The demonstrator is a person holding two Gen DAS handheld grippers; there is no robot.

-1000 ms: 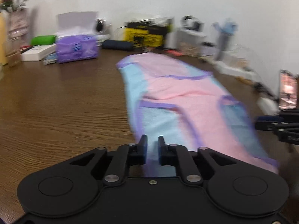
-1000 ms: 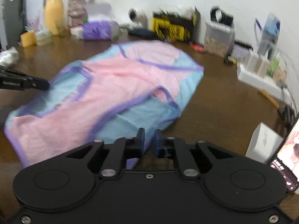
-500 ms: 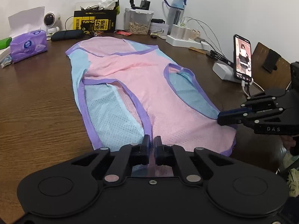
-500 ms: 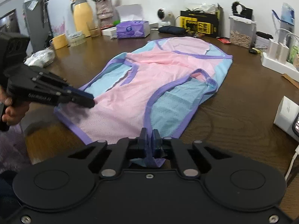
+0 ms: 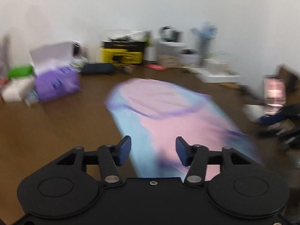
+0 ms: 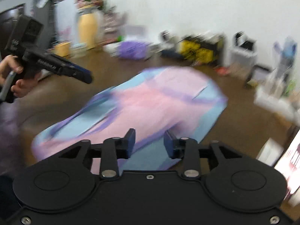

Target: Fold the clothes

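Observation:
A pink and light-blue mesh garment (image 5: pixel 168 116) (image 6: pixel 150 103) with purple trim lies on the brown wooden table (image 5: pixel 46 127). Both views are blurred by motion. My left gripper (image 5: pixel 153 151) hovers over the garment's near end, its jaws opening with nothing pressed between them. My right gripper (image 6: pixel 149 144) hangs over the other near edge, its jaws also opening and free of the cloth. The left gripper (image 6: pixel 82 75) shows in the right wrist view, held by a hand (image 6: pixel 13 78) above the table. The right gripper shows dark at the right edge (image 5: pixel 281 120) of the left wrist view.
Along the back wall stand a purple tissue box (image 5: pixel 56 82), a yellow-black box (image 5: pixel 123 54), a clear container (image 6: pixel 241 54) and a white power strip (image 5: pixel 219 76). A phone (image 5: pixel 274 91) stands at the right. A yellow vase (image 6: pixel 87 30) is at the far left.
Both grippers were shut on the garment's near hem half a second ago; now both have let go, opened, and lifted back. The cloth lies on the table.

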